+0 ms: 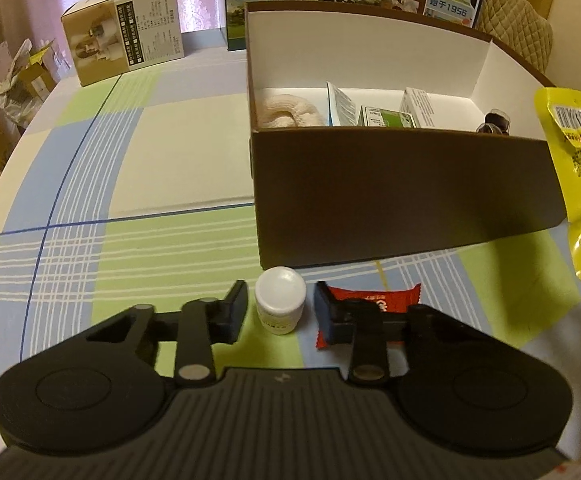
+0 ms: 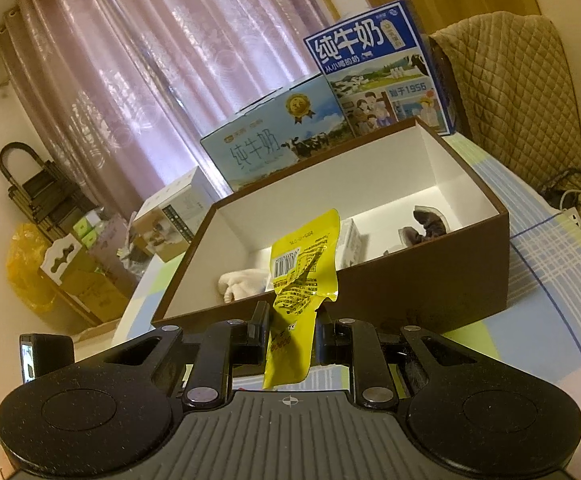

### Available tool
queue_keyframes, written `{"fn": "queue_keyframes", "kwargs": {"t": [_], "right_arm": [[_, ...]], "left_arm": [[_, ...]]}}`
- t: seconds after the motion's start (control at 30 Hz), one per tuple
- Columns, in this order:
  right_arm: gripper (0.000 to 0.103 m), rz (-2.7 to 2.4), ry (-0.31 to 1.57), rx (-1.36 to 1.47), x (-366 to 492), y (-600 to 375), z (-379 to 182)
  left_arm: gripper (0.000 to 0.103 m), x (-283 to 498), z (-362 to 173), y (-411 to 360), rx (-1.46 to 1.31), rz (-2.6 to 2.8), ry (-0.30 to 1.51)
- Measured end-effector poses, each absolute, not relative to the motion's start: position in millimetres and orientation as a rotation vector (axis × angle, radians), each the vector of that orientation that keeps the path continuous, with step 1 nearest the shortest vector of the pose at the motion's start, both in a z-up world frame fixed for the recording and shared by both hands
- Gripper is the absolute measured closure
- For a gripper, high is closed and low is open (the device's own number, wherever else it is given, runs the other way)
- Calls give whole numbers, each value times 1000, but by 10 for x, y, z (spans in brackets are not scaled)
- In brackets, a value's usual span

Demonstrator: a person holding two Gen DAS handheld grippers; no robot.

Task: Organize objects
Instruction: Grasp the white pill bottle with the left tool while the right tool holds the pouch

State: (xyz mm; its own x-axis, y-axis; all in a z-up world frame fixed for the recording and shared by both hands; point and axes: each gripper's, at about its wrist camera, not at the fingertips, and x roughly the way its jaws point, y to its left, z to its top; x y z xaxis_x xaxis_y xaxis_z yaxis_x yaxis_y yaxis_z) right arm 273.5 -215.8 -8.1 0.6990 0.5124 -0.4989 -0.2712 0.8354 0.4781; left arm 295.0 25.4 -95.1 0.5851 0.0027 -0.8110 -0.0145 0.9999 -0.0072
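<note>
Step in hand: the right tool (image 2: 290, 338) is clenched on a yellow snack packet (image 2: 300, 280), lifted just near of the brown box (image 2: 410, 280); the drop into the box looks to be next.
Doing it well: carry the packet over the near wall before letting go, toward the bare white floor between the cream cloth (image 2: 242, 284) and the small cartons (image 2: 350, 244) (a limp pouch may snag on the rim).
Packet's axis: long axis roughly upright, barcode end up and far, lower end hanging between the fingers toward the camera.
Left tool (image 1: 280, 308): released, fingers either side of a white-capped bottle (image 1: 279, 300), not touching it.
Bottle: stands upright on the bench (image 1: 130, 240), just near of the box, cap up.
Red wrapper (image 1: 378, 300): flat on the bench under the right-hand finger (keep it clear when closing).
</note>
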Motion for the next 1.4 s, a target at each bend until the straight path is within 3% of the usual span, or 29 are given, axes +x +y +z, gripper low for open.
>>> {"fn": "queue_keyframes", "kwargs": {"t": [1.4], "right_arm": [[85, 434, 624, 411, 2749, -2257, -53]], "left_arm": [[80, 2487, -192, 239, -83, -24, 773]]}}
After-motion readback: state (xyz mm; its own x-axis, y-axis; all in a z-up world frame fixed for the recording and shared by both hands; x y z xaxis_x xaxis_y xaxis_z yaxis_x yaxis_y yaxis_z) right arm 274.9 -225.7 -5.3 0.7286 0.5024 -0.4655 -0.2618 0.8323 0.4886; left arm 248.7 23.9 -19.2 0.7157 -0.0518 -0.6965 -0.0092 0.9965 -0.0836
